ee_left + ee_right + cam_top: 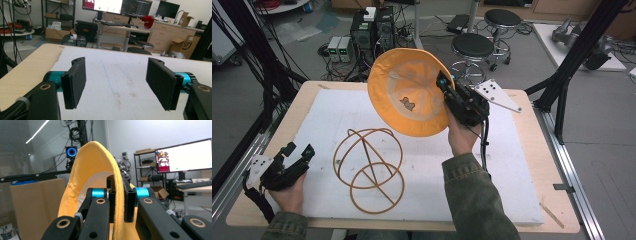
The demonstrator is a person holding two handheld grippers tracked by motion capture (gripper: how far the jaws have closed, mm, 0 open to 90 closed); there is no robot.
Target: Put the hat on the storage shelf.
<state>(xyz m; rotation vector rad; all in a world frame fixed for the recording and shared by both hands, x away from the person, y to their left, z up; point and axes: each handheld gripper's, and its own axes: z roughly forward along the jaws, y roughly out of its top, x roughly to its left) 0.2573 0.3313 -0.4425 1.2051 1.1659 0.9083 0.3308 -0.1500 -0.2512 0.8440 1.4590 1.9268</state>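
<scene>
The right gripper [445, 86] clamps the brim of a round orange fabric bucket hat [408, 95], held up above the white foam-covered table [492, 165]. The hat stands tilted on edge, its hollow inside facing the person. The left gripper [298, 151] rests released near the table's left edge, beside a brown wire-hoop stand [370, 169].

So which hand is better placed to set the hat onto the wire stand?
Right. The right gripper already clamps the yellow hat by its brim above the wire stand; the left gripper rests open, empty, at the table's left edge.
</scene>
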